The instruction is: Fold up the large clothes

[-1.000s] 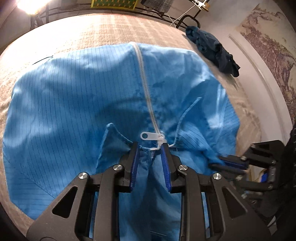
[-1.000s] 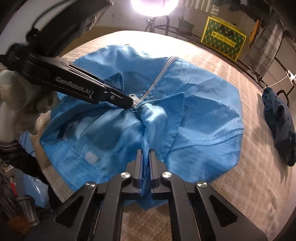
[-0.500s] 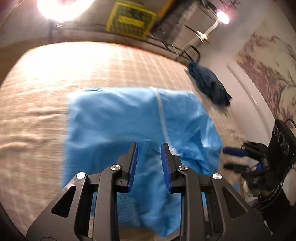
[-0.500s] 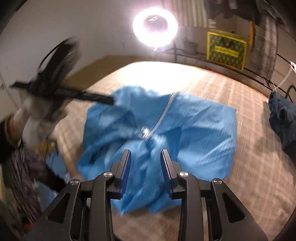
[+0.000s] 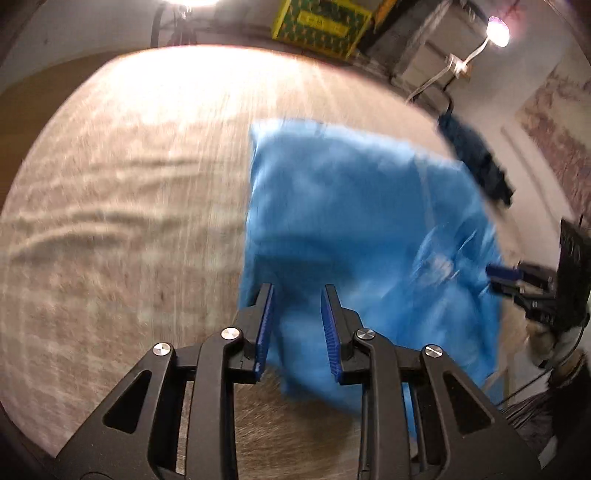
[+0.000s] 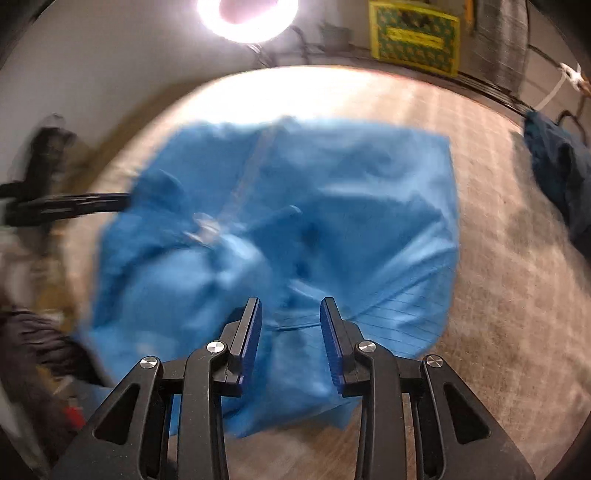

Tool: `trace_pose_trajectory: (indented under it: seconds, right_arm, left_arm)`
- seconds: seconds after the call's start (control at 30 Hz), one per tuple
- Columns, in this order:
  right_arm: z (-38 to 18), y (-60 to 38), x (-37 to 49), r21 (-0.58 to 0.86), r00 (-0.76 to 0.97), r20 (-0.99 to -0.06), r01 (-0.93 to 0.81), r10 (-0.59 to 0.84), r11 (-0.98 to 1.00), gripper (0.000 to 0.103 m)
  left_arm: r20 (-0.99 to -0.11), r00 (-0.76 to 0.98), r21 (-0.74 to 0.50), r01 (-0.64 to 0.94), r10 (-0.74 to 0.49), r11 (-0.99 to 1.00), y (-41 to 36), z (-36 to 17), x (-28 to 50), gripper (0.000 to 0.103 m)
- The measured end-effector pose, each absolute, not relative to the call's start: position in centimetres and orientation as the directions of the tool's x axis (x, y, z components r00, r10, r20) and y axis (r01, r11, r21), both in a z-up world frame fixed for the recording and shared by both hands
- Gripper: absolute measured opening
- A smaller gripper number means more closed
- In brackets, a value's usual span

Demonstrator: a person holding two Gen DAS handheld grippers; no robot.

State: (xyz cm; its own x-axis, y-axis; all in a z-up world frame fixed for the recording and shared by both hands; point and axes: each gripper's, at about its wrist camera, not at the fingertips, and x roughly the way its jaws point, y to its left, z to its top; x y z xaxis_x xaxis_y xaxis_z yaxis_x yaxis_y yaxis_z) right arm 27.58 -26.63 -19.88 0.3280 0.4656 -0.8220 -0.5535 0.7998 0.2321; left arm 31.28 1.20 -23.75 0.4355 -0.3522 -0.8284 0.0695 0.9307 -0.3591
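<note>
Loosely heaped blue garment [image 6: 362,192] on beige bedcover [image 5: 122,229], yellow box [image 6: 415,35] behind

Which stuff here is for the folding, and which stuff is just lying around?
For the folding:
blue garment
left gripper, open
right gripper, open

Just lying around:
dark blue cloth
yellow-green box
ring light

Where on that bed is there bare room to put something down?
The widest free patch is the tan bedcover left of the blue garment in the left wrist view. A narrower strip lies between the garment and the dark clothes in the right wrist view. It is crowded at the near edge, where both grippers, the left and the right, hang open over the garment.
</note>
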Motion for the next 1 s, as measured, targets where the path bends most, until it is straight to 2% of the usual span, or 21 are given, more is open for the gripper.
trace_pose_trajectory:
  seconds: [0.13, 0.27, 0.43, 0.63, 0.67, 0.83, 1.0]
  right_arm:
    - [-16.3, -28.0, 30.1, 0.257, 0.445, -0.734, -0.517, 0.513, 0.816, 0.031]
    - [-15.6, -26.7, 33.8, 0.191, 0.538, -0.706, -0.482, 0.46, 0.855, 0.031]
    - [-17.5, -22.6, 36.4, 0.1, 0.537, -0.726, -0.534, 0.429, 0.839, 0.031]
    - [-21.3, -20.5, 38.5, 0.046, 0.466, -0.804, -0.571, 0.369, 0.82, 0.031]
    - [-22.3, -20.7, 39.0, 0.047, 0.448, -0.82, -0.567, 0.355, 0.823, 0.028]
    - [-23.5, -21.8, 39.3, 0.091, 0.418, -0.827, -0.562, 0.377, 0.822, 0.028]
    - [-21.4, -24.5, 38.8, 0.177, 0.409, -0.803, -0.531, 0.434, 0.829, 0.029]
  left_arm:
    - [-0.783, 0.509, -0.359, 0.101, -0.358, 0.928, 0.3, -20.2, 34.0, 0.025]
    - [-0.774, 0.523, -0.327, 0.153, -0.357, 0.933, -3.2, -19.5, 37.5, 0.025]
    - [-0.803, 0.483, -0.301, 0.177, -0.35, 0.937, -6.4, -21.7, 41.4, 0.025]
    - [-0.856, 0.452, -0.169, 0.211, -0.249, 0.963, -8.8, -25.9, 43.6, 0.025]
    - [-0.859, 0.446, -0.173, 0.207, -0.25, 0.963, -8.7, -26.7, 43.7, 0.025]
    - [-0.842, 0.476, -0.142, 0.259, -0.254, 0.955, -8.9, -27.1, 42.7, 0.025]
    - [-0.819, 0.498, -0.224, 0.18, -0.285, 0.958, -5.5, -24.8, 41.1, 0.025]
